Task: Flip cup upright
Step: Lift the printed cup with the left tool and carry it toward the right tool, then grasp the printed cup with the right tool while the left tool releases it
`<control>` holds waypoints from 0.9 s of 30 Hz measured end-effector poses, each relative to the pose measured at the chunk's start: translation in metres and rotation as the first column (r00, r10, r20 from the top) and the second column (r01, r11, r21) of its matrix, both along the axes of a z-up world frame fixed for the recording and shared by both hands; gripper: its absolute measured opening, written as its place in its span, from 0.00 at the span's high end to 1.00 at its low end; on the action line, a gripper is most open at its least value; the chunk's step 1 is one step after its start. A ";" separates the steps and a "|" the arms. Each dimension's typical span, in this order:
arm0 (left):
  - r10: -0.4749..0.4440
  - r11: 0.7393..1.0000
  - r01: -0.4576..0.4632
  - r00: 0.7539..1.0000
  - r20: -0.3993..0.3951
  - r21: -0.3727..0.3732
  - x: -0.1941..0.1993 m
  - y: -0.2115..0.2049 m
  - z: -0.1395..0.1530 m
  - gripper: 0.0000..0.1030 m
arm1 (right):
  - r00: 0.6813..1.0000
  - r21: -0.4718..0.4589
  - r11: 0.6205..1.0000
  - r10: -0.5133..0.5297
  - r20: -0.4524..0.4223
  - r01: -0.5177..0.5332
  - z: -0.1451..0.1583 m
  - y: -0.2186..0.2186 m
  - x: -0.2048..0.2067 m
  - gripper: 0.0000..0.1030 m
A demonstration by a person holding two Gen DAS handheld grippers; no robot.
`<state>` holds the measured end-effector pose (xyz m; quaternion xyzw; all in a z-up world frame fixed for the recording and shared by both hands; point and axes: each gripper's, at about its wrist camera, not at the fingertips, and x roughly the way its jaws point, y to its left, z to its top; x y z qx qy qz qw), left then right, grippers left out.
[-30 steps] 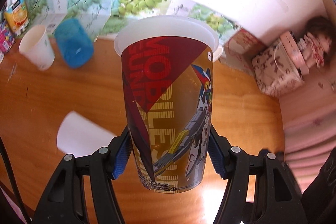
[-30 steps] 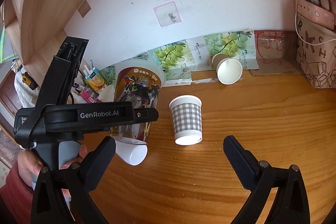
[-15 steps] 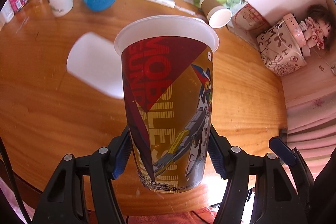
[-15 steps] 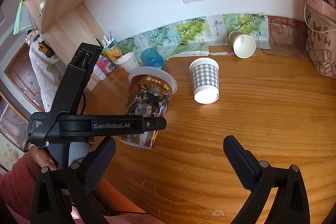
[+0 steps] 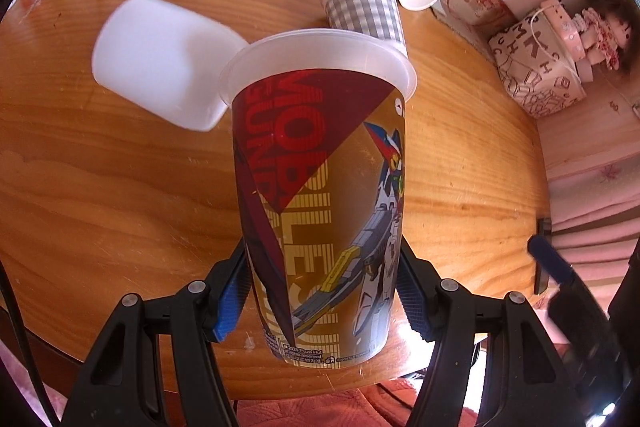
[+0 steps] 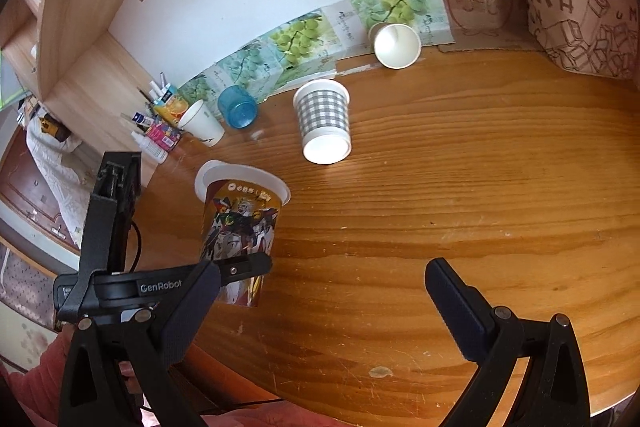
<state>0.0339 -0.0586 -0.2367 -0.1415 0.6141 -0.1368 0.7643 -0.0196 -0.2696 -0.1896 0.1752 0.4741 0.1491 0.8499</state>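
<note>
My left gripper (image 5: 322, 301) is shut on a tall printed plastic cup (image 5: 320, 187) with a red and gold robot design and a wide white rim. It holds the cup by its lower body, rim away from me, above the wooden table (image 5: 100, 195). The right wrist view shows the same cup (image 6: 240, 227) held near the table's left front edge, rim up and a little tilted. My right gripper (image 6: 320, 295) is open and empty over the table's front.
A white cup (image 5: 160, 59) lies on its side. A grey checked cup (image 6: 324, 123) stands mouth down. A brown paper cup (image 6: 396, 45) lies on its side at the back. A blue cup (image 6: 237, 107) and a white paper cup (image 6: 200, 123) are back left. A patterned bag (image 6: 580, 27) is back right.
The left gripper has tipped and lifted with the cup, so its view now looks down on the table. The right gripper has drawn back toward the front edge, still open.
</note>
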 end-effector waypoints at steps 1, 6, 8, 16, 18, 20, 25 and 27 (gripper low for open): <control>-0.005 1.000 0.005 1.000 -0.002 0.004 -0.001 -0.002 -0.002 0.33 | 1.000 -0.002 1.000 -0.015 -0.001 0.015 0.000 -0.004 0.000 0.00; -0.016 0.999 0.016 1.000 -0.009 0.048 -0.004 -0.006 -0.005 0.33 | 0.999 -0.023 0.999 -0.046 0.007 0.046 0.002 -0.015 0.002 0.00; -0.014 0.999 0.015 1.000 -0.017 0.048 -0.005 -0.006 -0.006 0.33 | 0.999 -0.029 0.998 -0.047 0.009 0.047 0.002 -0.018 0.002 0.00; -0.022 0.997 0.024 0.999 -0.028 0.067 -0.008 -0.012 0.000 0.28 | 1.000 -0.015 1.000 -0.022 0.003 0.022 0.003 -0.013 0.006 0.00; -0.021 0.998 0.022 1.000 -0.021 0.060 -0.011 -0.010 0.003 0.25 | 1.000 -0.010 1.000 -0.008 0.002 0.008 0.003 -0.008 0.008 0.00; -0.018 0.999 0.019 1.000 -0.021 0.050 -0.013 -0.009 0.007 0.23 | 1.000 0.000 1.000 0.006 -0.002 -0.006 0.002 -0.004 0.010 0.00; -0.006 0.999 0.006 1.000 -0.001 0.041 -0.019 -0.003 0.020 0.23 | 0.999 0.017 0.999 0.036 -0.017 -0.036 0.000 0.005 0.016 0.00; 0.001 0.999 -0.001 1.000 0.017 0.043 -0.020 0.000 0.027 0.23 | 0.999 0.024 0.999 0.050 -0.021 -0.049 0.000 0.010 0.020 0.00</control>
